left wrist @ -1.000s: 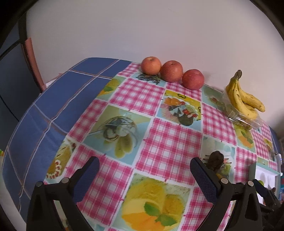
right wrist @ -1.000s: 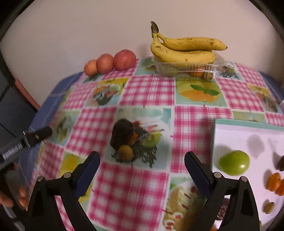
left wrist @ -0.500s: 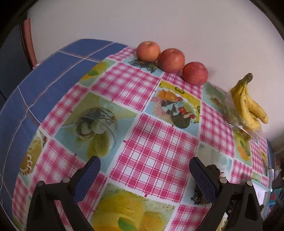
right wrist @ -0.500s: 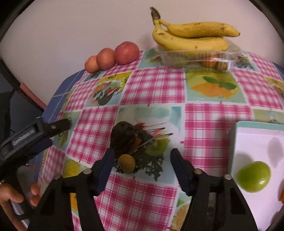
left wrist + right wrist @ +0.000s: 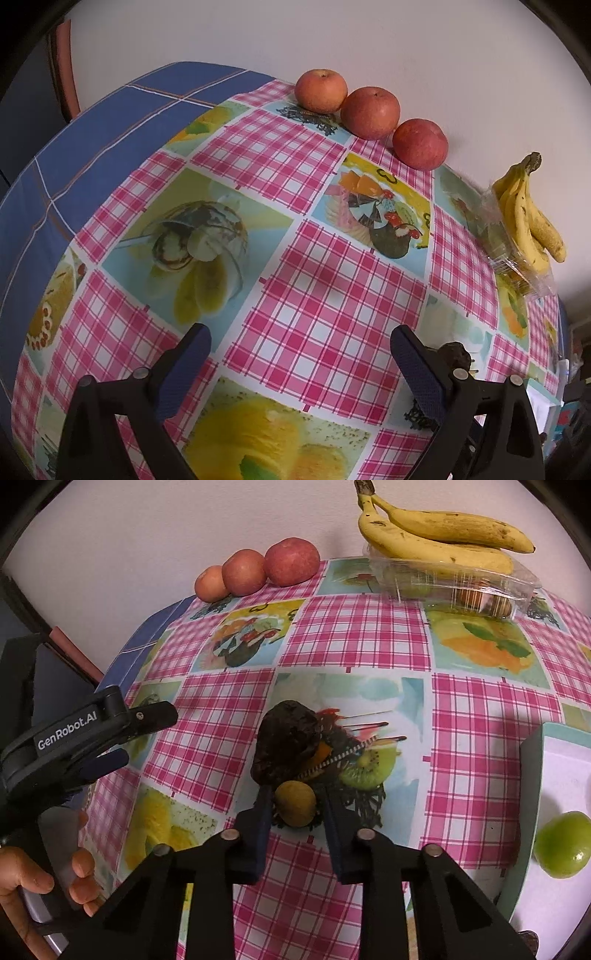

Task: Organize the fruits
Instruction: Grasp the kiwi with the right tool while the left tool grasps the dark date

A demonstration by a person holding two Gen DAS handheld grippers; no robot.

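**Right claw closes in on the small brown fruit**

The right claw (image 5: 295, 808) sits low over the table (image 5: 362, 635), its two fingers narrowed around a small round yellow-brown fruit (image 5: 295, 803). They flank it closely on both sides; whether the pads already press its skin cannot be told from this view. Just behind the fruit, touching or nearly so, lies a dark wrinkled fruit (image 5: 286, 746). To finish this grasp well, the person would best squeeze gently on the fruit's widest part and lift straight up, so the fingertips do not drag the dark fruit along. A likely destination is the pale tray (image 5: 554, 760) at the right edge, where a green fruit (image 5: 563, 843) already rests.

The left claw (image 5: 301, 363) hovers above the checked cloth with its fingers spread wide and nothing between them. Seen from the right wrist camera, it is held off to the side by a hand (image 5: 26, 890) wrapped around its handle, pointing roughly toward the table's middle.

Three apples (image 5: 369, 112) line the wall, and a bunch of bananas (image 5: 439, 535) lies on top of a clear plastic box (image 5: 461, 585).
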